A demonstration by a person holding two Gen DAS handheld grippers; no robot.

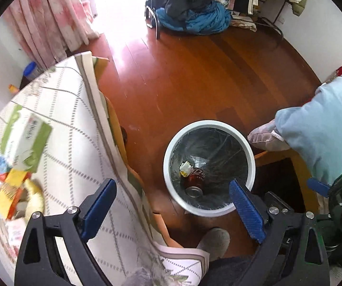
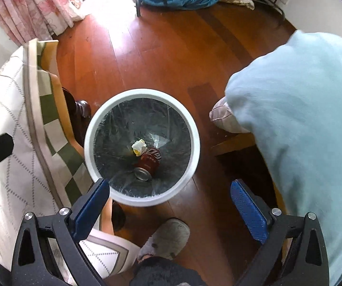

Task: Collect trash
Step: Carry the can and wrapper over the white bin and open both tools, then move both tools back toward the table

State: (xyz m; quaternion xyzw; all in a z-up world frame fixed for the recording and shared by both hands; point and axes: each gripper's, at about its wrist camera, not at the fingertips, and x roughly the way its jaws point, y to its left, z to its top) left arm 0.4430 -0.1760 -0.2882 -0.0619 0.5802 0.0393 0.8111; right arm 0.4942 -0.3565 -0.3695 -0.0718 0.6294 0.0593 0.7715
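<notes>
A white round trash bin (image 1: 169, 147) with a dark liner stands on the wooden floor; it also shows in the right wrist view (image 2: 194, 128). Inside lie a red can (image 2: 149, 160), also in the left wrist view (image 1: 196, 178), and a crumpled white and yellow wrapper (image 2: 138, 146). My left gripper (image 1: 173, 205) is open and empty, above the table edge and the bin. My right gripper (image 2: 171, 205) is open and empty, just above the bin's near rim. On the table at the left lie a green and white box (image 1: 25, 140), yellow packets (image 1: 8, 190) and a banana (image 1: 36, 197).
A table with a patterned cloth (image 1: 75, 155) fills the left. A chair with a light blue cushion (image 2: 297, 124) stands right of the bin. A grey slipper (image 2: 166, 238) is near the bin. Pink curtains (image 1: 46, 19) and a pile of clothes (image 1: 192, 12) are at the back.
</notes>
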